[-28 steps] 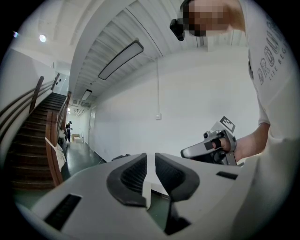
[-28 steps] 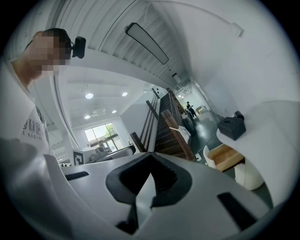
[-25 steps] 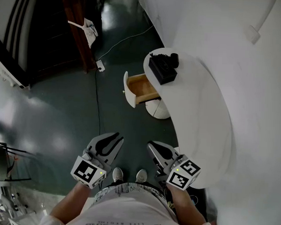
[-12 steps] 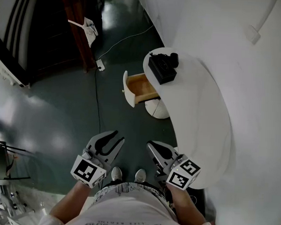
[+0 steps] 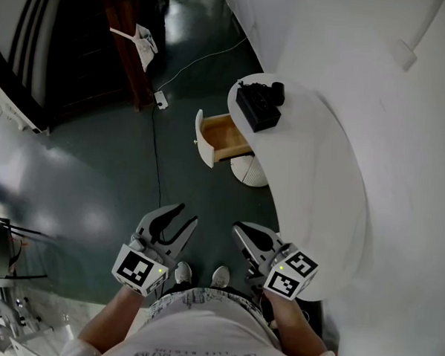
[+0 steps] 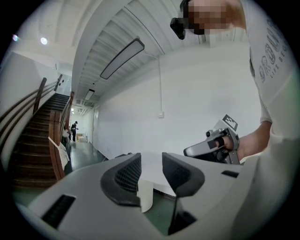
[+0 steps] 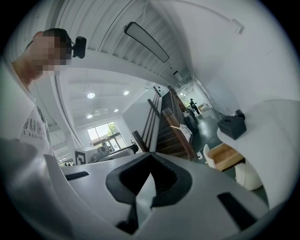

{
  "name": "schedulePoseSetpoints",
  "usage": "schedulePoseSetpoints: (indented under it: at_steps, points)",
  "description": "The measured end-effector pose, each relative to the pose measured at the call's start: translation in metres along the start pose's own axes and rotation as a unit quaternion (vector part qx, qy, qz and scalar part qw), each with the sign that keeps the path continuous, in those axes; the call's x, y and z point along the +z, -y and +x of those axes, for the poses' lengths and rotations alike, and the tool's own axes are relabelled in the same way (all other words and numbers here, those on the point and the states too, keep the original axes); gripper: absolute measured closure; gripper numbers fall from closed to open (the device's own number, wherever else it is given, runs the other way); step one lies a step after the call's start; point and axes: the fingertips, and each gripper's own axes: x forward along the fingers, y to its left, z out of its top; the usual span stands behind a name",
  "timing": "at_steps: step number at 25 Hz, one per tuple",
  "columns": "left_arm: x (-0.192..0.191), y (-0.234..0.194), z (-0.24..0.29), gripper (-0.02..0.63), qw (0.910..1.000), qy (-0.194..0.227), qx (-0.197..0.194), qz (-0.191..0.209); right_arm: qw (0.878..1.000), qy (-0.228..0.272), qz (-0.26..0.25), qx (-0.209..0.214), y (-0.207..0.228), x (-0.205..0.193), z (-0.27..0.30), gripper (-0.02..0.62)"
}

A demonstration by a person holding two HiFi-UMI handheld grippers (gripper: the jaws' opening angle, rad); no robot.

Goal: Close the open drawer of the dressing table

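The white dressing table (image 5: 333, 187) stands at the right, along the wall. Its wooden drawer (image 5: 223, 139) with a white front is pulled out to the left; it also shows in the right gripper view as the drawer (image 7: 226, 156). Both grippers hang well short of it, over the floor near the person's body. My left gripper (image 5: 184, 217) has its jaws opening, with nothing between them; through the gap of the left gripper (image 6: 151, 174) I see part of the white table beyond. My right gripper (image 5: 239, 232) is shut and empty, its pads meeting at the tip of the right gripper (image 7: 151, 174).
A black box (image 5: 257, 108) sits on the table above the drawer. A white round stool (image 5: 249, 170) stands under the table. A cable (image 5: 155, 136) and a power strip (image 5: 161, 101) lie on the dark green floor. A dark wooden staircase (image 5: 124, 42) rises at the far left.
The left gripper's jaws have spread apart from nearly closed to wide. Both hands have stayed where they were, and the drawer has not moved.
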Motion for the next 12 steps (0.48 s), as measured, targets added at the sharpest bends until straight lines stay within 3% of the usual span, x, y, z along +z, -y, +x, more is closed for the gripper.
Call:
schedulePoseSetpoints:
  at_steps: [12]
  points:
    - [-0.002,0.011,0.028,0.451,0.9999,-0.008,0.015,0.003,1.000,0.003,0.008,0.009,0.027,0.009,-0.017,0.588]
